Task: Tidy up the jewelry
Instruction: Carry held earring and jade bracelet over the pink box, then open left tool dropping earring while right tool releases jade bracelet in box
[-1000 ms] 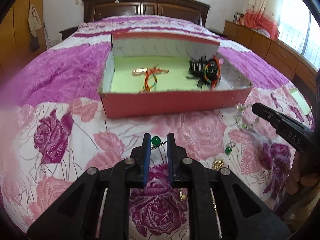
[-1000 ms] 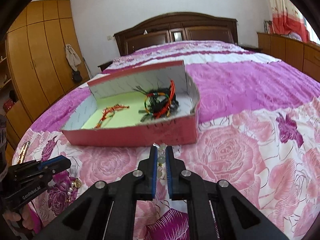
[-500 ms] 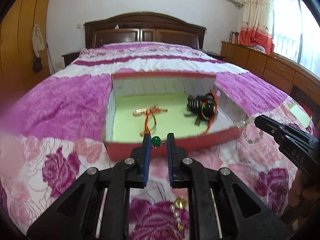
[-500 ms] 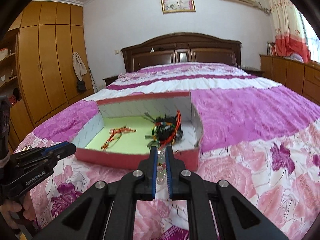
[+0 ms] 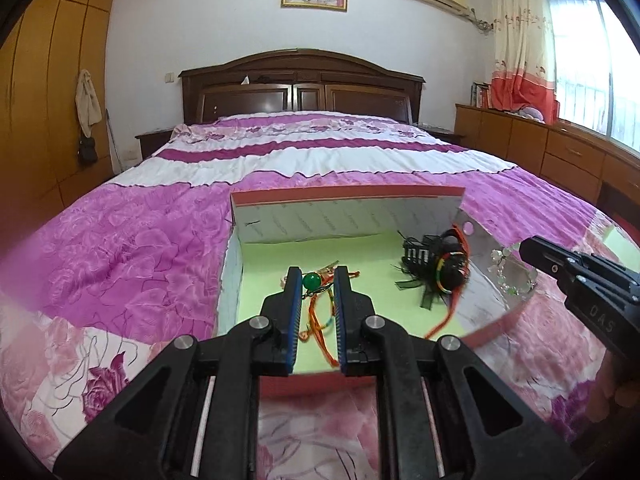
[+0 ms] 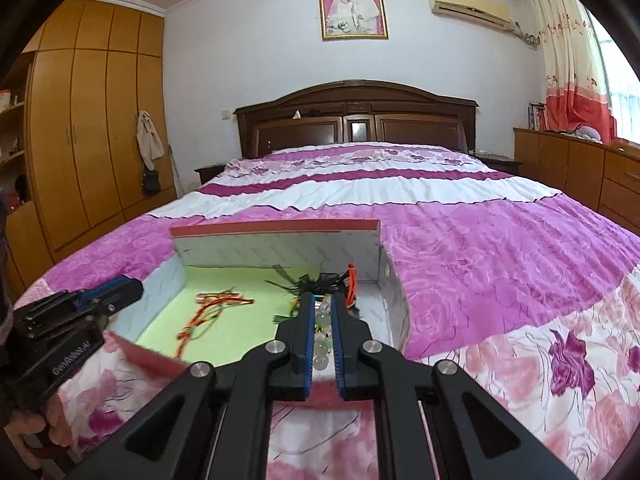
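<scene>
Green-bead earring [image 5: 311,281] between left claw [image 5: 317,280] tips

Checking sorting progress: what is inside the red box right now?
On the red box's green lining lie an orange-red cord bracelet and a black tangle of hair ties. The near strip of floor is hidden behind the front wall and the gripper fingers.

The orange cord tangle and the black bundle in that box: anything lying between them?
No. In the left wrist view, only bare green lining separates the orange cord tangle from the black bundle inside the box.
</scene>
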### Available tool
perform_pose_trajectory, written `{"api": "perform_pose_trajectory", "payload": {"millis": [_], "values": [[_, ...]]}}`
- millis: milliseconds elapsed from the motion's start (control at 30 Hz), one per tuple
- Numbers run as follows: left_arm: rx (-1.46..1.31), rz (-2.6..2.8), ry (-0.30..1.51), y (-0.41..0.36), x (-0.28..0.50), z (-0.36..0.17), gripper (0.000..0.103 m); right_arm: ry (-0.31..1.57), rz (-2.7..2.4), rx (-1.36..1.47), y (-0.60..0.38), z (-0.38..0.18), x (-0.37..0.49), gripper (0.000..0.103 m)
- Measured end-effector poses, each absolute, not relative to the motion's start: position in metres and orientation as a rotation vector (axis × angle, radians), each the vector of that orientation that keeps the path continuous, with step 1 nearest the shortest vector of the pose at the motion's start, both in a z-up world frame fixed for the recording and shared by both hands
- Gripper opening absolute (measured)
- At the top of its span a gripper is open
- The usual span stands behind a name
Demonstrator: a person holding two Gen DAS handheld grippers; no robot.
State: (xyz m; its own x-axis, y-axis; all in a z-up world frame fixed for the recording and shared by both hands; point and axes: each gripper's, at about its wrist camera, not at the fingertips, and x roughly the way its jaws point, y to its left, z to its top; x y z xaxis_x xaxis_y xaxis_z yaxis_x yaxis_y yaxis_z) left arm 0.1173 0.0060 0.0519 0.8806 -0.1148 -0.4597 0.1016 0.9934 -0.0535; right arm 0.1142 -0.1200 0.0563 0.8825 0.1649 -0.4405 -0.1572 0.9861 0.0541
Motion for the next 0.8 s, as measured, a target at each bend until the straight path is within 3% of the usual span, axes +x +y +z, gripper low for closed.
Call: {"api": "perform_pose_trajectory", "payload": {"millis": [500, 600, 633, 800], "values": [[-0.014, -0.090, 0.624, 0.002, 0.146, 0.024, 0.009, 0.607, 0.168, 0.065, -0.130, 0.026, 0.145, 0.010], [-0.019, -0.098, 0.647, 0.001, 0.146, 0.022, 0.015, 0.603, 0.166, 0.067, -0.130, 0.028, 0.144, 0.021], [-0.022, -0.098, 0.647, 0.001, 0.146, 0.022, 0.019, 0.598, 0.168, 0.071, -0.130, 0.029, 0.143, 0.029], [-0.034, -0.096, 0.635, 0.003, 0.140, 0.028, 0.027, 0.593, 0.183, 0.099, -0.134, 0.036, 0.135, 0.031]]}}
